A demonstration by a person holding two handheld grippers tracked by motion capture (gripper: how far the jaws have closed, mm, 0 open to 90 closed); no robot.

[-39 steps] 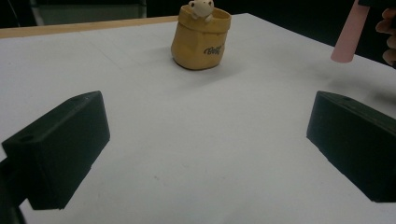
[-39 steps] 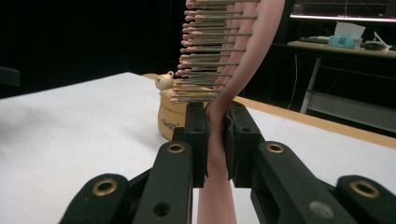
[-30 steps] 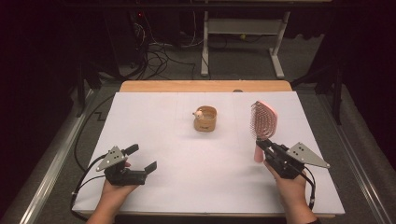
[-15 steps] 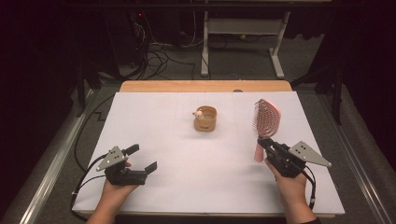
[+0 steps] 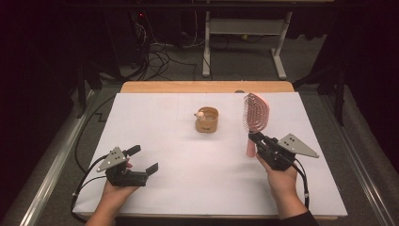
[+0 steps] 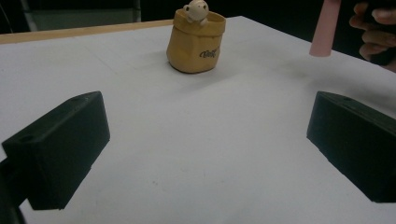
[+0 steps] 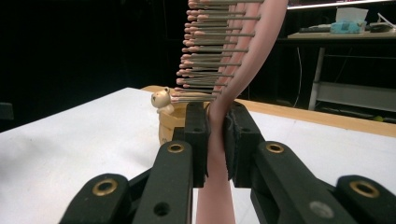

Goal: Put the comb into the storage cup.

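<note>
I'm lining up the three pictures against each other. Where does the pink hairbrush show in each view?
High view: pink hairbrush right of centre, handle in the right gripper.
Left gripper view: its handle end at the top right edge.
Right gripper view: upright in the middle, clamped between the jaws.
Shared landmark: the tan bear pot.

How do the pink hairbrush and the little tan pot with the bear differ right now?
The pink hairbrush is long and slim, clamped at its handle by the right gripper and lifted; the tan pot is short and round, sitting untouched on the white table. The hairbrush has bristles; the pot has a small bear at its rim.
</note>
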